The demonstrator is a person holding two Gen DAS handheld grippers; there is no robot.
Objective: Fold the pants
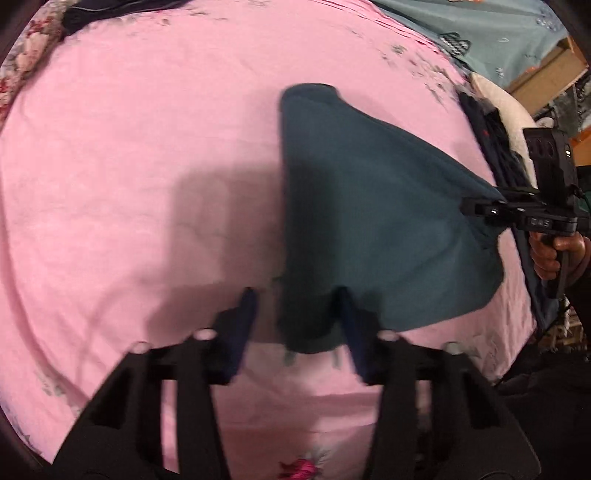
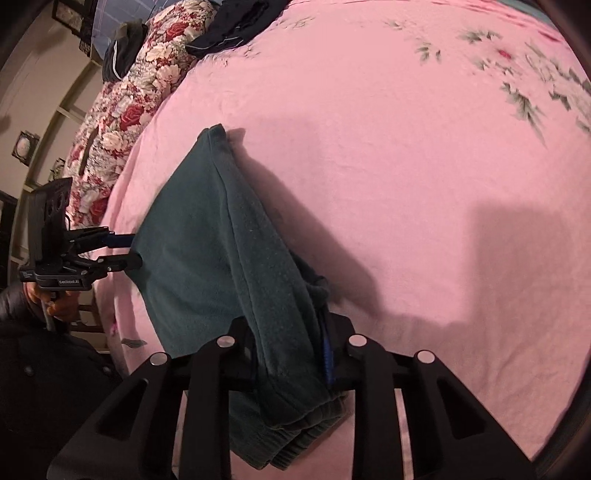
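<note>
Dark teal pants (image 1: 369,206) hang partly lifted above the pink bedsheet (image 1: 147,166). My left gripper (image 1: 299,306) has its jaws apart, with a corner of the pants drooping between the fingers; in the right wrist view it (image 2: 129,251) stands at the pants' left edge. My right gripper (image 2: 291,347) is shut on the pants (image 2: 207,236), whose cuffs bunch below the fingers. In the left wrist view the right gripper (image 1: 476,208) pinches the pants' right corner and pulls it taut.
A floral quilt (image 2: 122,107) lies along the bed's far side, with dark clothes (image 2: 236,22) on it. More dark clothing (image 1: 491,147) and a teal cloth (image 1: 498,33) lie at the bed's right edge. Cardboard boxes (image 1: 550,70) stand beyond.
</note>
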